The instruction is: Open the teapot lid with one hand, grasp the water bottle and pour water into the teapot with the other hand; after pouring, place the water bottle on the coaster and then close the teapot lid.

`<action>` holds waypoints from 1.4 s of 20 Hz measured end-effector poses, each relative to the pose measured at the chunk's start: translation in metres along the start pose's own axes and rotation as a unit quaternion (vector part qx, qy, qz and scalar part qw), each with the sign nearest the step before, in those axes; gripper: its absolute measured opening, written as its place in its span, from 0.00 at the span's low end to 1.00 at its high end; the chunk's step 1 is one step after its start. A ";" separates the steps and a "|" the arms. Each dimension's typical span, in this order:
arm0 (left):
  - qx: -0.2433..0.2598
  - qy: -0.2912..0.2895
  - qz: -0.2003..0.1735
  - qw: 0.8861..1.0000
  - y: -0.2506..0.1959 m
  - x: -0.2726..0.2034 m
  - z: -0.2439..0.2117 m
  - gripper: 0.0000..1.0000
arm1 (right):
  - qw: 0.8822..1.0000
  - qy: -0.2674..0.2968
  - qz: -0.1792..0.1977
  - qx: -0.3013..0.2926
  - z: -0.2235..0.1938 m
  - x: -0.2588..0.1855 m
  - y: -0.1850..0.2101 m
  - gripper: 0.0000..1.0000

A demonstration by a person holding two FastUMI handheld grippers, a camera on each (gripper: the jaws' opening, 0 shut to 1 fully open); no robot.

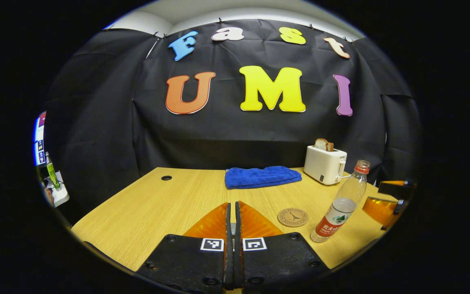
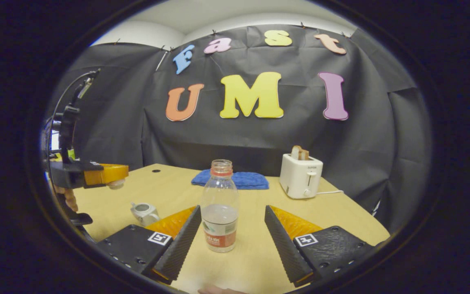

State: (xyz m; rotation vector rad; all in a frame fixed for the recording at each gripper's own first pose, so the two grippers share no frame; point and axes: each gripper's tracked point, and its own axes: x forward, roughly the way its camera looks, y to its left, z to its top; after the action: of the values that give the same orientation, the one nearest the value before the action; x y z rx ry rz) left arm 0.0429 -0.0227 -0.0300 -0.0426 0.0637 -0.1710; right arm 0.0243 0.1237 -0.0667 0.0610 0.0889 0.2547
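red-labelled water bottle, Eiffel-tower coaster

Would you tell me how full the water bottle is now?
Roughly half full: the water bottle stands upright, uncapped, and its waterline sits about midway up.

I work at a pale wood-grain table with a small dark round hole near its far left corner. Black cloth hangs creased behind and to both sides of it, clipped along the top, and above it I see a plain white wall and ceiling. The tabletop is evenly lit.
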 end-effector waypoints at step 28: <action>0.010 -0.033 0.011 0.999 0.082 -0.025 0.034 0.03 | 0.972 0.044 -0.138 -0.185 0.003 0.048 0.000 0.74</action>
State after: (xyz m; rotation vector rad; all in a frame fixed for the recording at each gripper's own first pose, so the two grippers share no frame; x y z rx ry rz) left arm 0.0343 0.0631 0.0012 -0.0270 -0.0027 -0.1485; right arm 0.0705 0.1356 -0.0671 -0.3316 0.1356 -0.0075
